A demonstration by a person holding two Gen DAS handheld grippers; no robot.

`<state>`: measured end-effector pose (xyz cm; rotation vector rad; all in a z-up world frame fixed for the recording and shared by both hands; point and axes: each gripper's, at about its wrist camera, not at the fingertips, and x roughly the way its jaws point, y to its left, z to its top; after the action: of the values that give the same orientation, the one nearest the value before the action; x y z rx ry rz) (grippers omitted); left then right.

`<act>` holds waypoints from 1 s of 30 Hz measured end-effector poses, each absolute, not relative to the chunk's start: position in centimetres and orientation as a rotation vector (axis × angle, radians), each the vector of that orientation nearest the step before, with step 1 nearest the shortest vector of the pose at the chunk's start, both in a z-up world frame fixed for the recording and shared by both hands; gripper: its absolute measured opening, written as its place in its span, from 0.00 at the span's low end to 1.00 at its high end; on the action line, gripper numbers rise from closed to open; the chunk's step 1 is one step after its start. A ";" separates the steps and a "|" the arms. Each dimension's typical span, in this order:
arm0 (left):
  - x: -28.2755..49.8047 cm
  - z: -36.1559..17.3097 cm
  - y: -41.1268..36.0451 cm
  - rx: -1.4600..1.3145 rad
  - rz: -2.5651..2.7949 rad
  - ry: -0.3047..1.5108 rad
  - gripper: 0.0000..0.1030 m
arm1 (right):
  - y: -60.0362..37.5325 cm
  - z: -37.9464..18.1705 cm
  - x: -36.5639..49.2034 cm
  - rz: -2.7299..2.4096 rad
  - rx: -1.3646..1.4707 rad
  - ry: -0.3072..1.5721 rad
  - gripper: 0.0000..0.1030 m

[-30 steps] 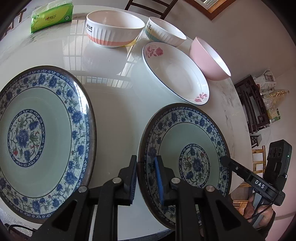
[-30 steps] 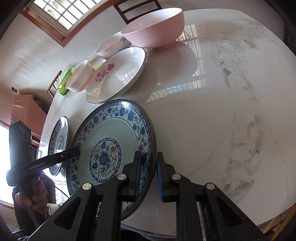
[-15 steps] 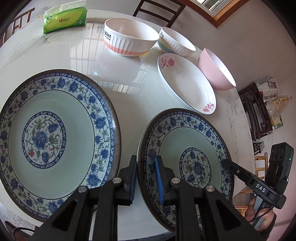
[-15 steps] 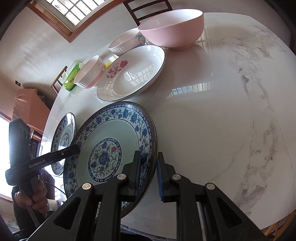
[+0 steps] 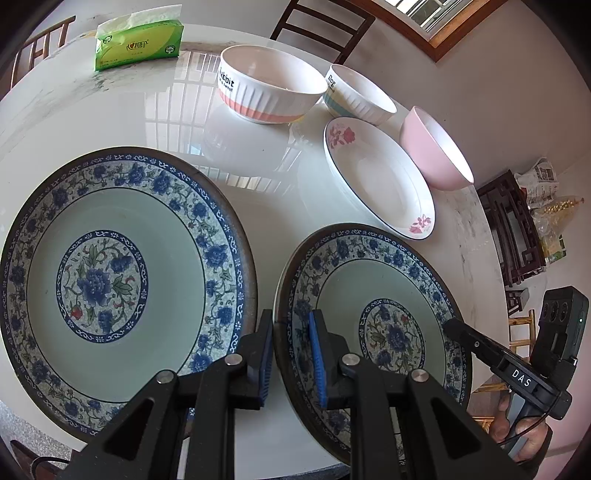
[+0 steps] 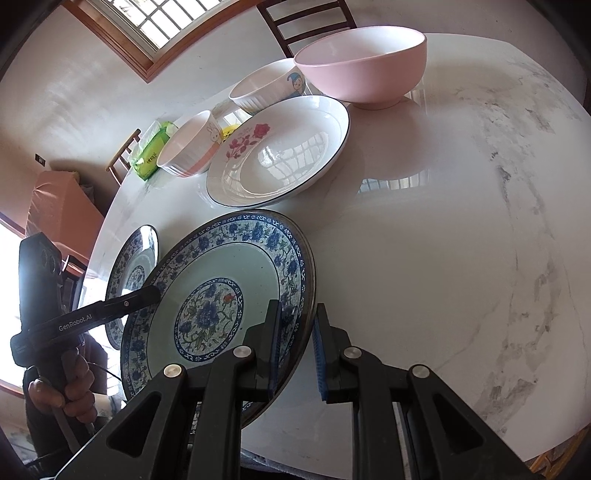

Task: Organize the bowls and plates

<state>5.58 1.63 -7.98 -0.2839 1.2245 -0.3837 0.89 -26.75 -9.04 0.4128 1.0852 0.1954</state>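
Both grippers grip one blue-patterned plate, raised and tilted above the white table. My left gripper is shut on its left rim. My right gripper is shut on its right rim, where the plate also shows. A second, matching blue-patterned plate lies flat on the table to the left, close beside the held one. Behind stand a white plate with red flowers, a pink bowl, a "Rabbit" bowl and a "Dog" bowl.
A green tissue pack lies at the table's far left edge. A dark wooden chair stands behind the table. In the right wrist view the marble table stretches to the right of the held plate.
The held plate has lifted and shifted slightly left with both grippers. The flat blue plate now sits nearer to it in the left wrist view.
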 end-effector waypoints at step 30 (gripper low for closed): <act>6.5 -9.8 -0.7 -0.185 -0.447 1.264 0.24 | -29.1 -11.8 1.1 0.301 0.458 1.147 0.19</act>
<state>6.54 -0.72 -9.79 -0.1848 1.2642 -0.4470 1.11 -29.08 -11.76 0.4576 1.1473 0.3014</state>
